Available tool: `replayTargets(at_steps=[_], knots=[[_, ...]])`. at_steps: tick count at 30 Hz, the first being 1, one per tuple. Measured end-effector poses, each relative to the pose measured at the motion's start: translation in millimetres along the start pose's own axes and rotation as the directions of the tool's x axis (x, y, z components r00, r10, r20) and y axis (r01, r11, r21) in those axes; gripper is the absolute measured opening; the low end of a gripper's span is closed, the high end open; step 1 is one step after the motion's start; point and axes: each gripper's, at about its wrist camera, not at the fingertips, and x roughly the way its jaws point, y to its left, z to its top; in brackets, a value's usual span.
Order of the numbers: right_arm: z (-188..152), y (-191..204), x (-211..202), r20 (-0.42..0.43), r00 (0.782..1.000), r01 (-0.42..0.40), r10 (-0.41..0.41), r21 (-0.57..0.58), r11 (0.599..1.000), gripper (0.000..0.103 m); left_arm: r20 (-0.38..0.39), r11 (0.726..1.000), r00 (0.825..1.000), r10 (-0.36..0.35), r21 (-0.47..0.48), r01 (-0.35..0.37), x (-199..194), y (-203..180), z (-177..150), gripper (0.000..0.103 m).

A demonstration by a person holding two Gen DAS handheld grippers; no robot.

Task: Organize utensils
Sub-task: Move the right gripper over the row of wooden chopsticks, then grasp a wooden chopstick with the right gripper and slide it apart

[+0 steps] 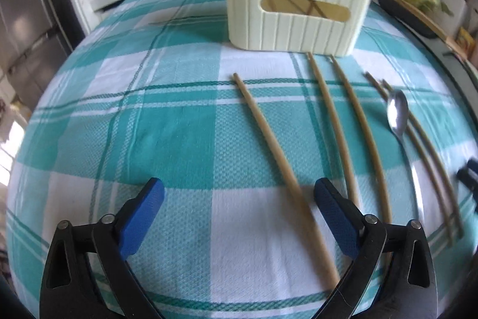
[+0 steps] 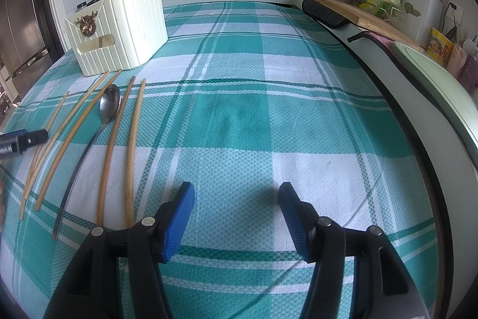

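Chopsticks lie side by side on the checked tablecloth (image 2: 269, 124); the nearest chopstick (image 1: 277, 157) passes between the spread, empty fingers of the left gripper (image 1: 239, 193). The right gripper (image 2: 236, 196) is also spread and empty, with the utensils to its left. A spoon (image 2: 106, 112) lies among them. Beyond stands the cream holder (image 1: 298, 5).

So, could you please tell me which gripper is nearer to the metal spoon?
Right. The spoon lies among the chopsticks just left of the right gripper, its handle ending beside it. The left gripper sits further off, left of the spoon, with several chopsticks between.
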Motion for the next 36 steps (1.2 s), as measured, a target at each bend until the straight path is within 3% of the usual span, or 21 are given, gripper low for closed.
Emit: replayTargets(at_steps=[7, 10, 14, 16, 20, 22, 24, 30, 33, 35, 36], knots=[[2.9, 0.7, -2.3, -0.011, 1.000, -0.008, 0.008, 0.005, 1.000, 0.060, -0.018, 1.000, 1.000, -0.012, 0.010, 0.012, -9.9, 25.5, -10.2, 0.091], [15.1, 7.8, -14.0, 0.016, 0.995, -0.100, 0.100, 0.003, 0.995, 0.060, -0.035, 0.999, 0.999, -0.035, 0.009, 0.036, -12.5, 31.4, -13.4, 0.091], [34.7, 33.1, -9.8, -0.047, 0.973, -0.229, 0.227, -0.058, 0.972, 0.059, -0.048, 0.998, 0.998, -0.049, 0.036, 0.051, -17.7, 25.4, -18.8, 0.090], [39.4, 45.0, -0.5, -0.091, 0.970, -0.234, 0.225, -0.097, 0.967, 0.043, -0.052, 0.997, 0.997, -0.054, 0.052, 0.057, -20.4, 21.1, -22.2, 0.090], [41.0, 60.4, 16.1, -0.159, 0.964, -0.239, 0.213, -0.167, 0.957, 0.031, -0.059, 0.995, 0.997, -0.053, 0.081, 0.058, -25.2, 17.8, -28.4, 0.090], [39.7, 65.5, 22.1, -0.190, 0.963, -0.226, 0.191, -0.189, 0.956, 0.013, -0.067, 0.994, 0.996, -0.054, 0.093, 0.060, -27.2, 20.2, -30.4, 0.089], [38.7, 65.2, 19.9, -0.189, 0.967, -0.206, 0.169, -0.199, 0.958, 0.007, -0.073, 0.993, 0.996, -0.047, 0.102, 0.054, -29.4, 25.5, -32.2, 0.087], [23.6, 43.2, 8.4, -0.177, 0.981, -0.101, 0.076, -0.141, 0.985, 0.007, -0.082, 0.997, 0.997, -0.002, 0.081, 0.008, -34.6, 56.0, -38.5, 0.087], [12.7, 31.4, -1.1, -0.155, 0.987, -0.063, 0.045, -0.111, 0.992, 0.007, -0.091, 0.998, 0.996, -0.015, 0.052, 0.020, -33.5, 68.7, -39.8, 0.087], [7.9, 29.2, -4.3, -0.129, 0.991, -0.054, 0.040, -0.106, 0.993, 0.011, -0.092, 0.998, 0.995, -0.040, 0.038, 0.044, -31.1, 70.4, -39.1, 0.088], [5.3, 28.0, -4.8, -0.119, 0.992, -0.061, 0.048, -0.104, 0.993, 0.022, -0.089, 0.998, 0.995, -0.043, 0.039, 0.046, -30.1, 68.9, -38.4, 0.090]])
